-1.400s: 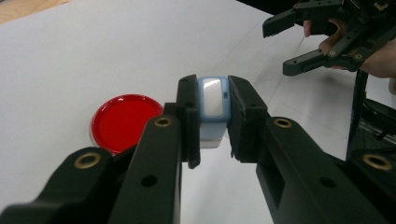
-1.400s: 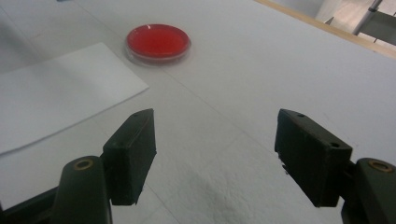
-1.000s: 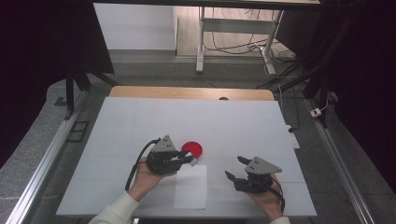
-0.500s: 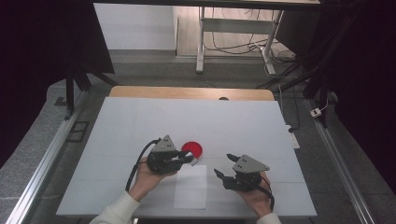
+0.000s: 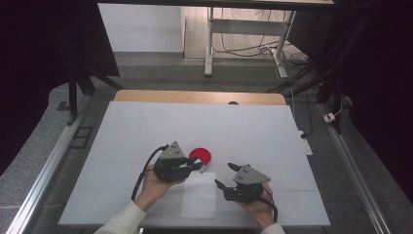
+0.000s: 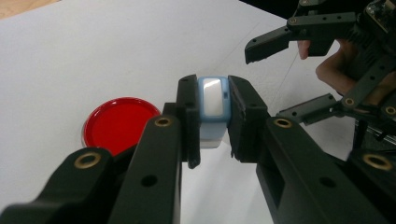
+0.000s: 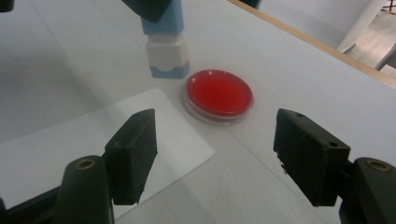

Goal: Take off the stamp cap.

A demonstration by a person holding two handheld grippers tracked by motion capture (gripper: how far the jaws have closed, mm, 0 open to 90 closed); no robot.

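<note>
White tabletop (image 5: 146,126), wooden far edge. Lying on it: red lidded dish (image 5: 200,156); white paper sheet (image 5: 198,201) just beside.

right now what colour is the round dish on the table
Red, with a clear rim; the right gripper view shows it best.

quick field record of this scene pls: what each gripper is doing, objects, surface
left gripper: shut on the blue and white stamp, held upright
right gripper: open, nothing between its fingers, facing the red dish
red dish: flat on the table, right beside the stamp
white paper sheet: lying near the table's front edge
table: white top
</note>
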